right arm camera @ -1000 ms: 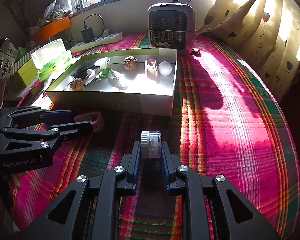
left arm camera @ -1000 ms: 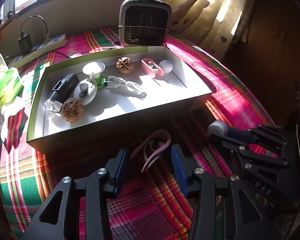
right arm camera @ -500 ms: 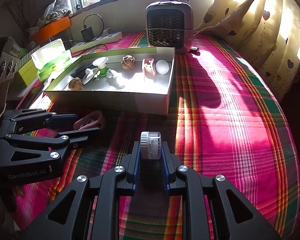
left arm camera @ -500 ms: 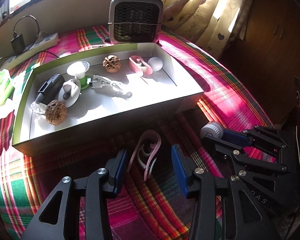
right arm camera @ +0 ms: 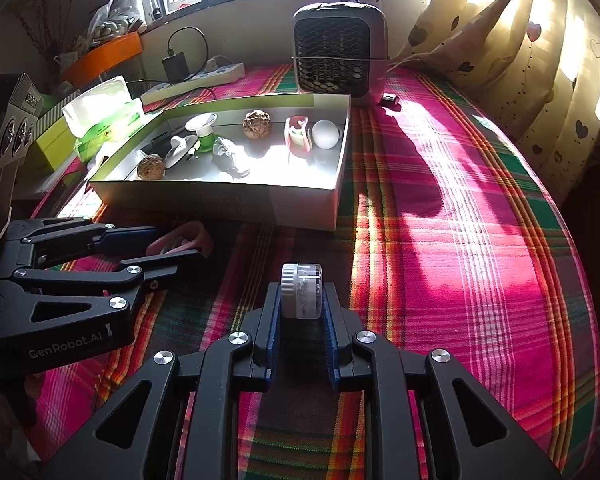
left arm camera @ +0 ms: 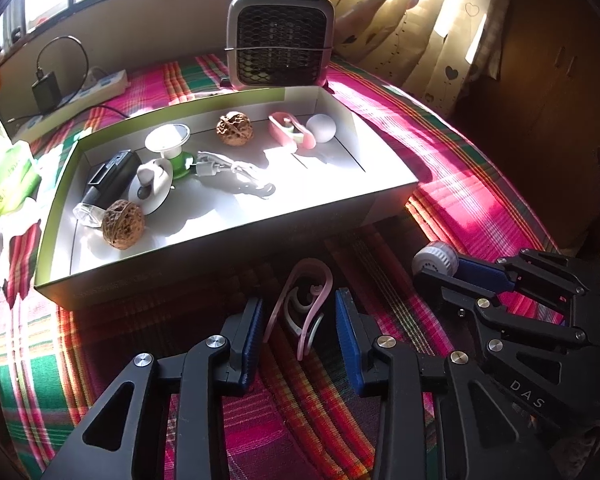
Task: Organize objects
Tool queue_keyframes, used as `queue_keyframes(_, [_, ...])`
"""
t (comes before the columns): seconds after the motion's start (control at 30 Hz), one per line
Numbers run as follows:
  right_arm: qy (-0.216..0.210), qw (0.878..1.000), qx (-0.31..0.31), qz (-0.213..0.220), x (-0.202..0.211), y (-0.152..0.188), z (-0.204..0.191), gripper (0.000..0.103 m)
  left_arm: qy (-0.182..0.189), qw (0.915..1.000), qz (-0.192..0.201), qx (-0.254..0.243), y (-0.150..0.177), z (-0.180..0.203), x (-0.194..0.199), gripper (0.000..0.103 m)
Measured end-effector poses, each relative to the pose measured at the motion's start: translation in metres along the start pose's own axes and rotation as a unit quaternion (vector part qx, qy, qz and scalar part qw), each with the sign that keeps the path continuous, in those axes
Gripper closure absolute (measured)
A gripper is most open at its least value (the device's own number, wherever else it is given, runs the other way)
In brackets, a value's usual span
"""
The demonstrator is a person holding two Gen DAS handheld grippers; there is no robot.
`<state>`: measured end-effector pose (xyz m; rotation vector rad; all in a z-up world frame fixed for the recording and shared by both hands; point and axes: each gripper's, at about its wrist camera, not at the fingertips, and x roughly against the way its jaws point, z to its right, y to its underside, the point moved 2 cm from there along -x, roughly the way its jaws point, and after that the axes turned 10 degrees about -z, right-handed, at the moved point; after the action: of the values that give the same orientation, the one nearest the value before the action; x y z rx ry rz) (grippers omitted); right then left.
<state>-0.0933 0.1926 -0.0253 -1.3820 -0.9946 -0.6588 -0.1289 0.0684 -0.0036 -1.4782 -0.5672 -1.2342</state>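
The bench [right arm camera: 460, 240], under a bright plaid cloth, carries a shallow white box [left arm camera: 204, 268] well back from its front edge, with a small grilled heater [left arm camera: 280, 40] standing just behind the box. Inside the box lie two walnuts [left arm camera: 123, 229], a black gadget [left arm camera: 108, 176], a white ball [left arm camera: 320, 128], a pink clip [left arm camera: 290, 130] and a cable, loosely spread.

The right tongs [right arm camera: 300, 312] are clenched on a small round white case [right arm camera: 301, 290], held clear above the cloth, near the box's front wall. The left tongs [left arm camera: 298, 330] have just been closing, and the pink ear-hook piece [left arm camera: 300, 304] lies on the cloth between their pads [left arm camera: 249, 332]; a gap shows on each side, so they are not yet gripping it.

The ear-hook piece looks thin, curved and springy, and here lies the likely trouble. It sits skewed between the pads, so a closing pinch may catch only one loop and flip it out sideways, or press it flat against the cloth. The loose white inner part could also part from the pink band when lifted. The round case, pinched across its flat faces, might roll free if the tongs tilt over the box wall.
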Motion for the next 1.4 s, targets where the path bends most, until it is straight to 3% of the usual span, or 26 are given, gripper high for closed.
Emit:
queue_keyframes(0.27, [0.002,1.0,0.002,0.0,-0.001,0.0,0.0,0.083,-0.012,0.9999,0.004,0.006,0.001,-0.002,0.0,0.081])
queue_keyframes(1.4, [0.005,1.0,0.015,0.014,0.006,-0.006,-0.01,0.083,-0.011,0.9994,0.023,0.021,0.006,-0.011,0.017,0.082])
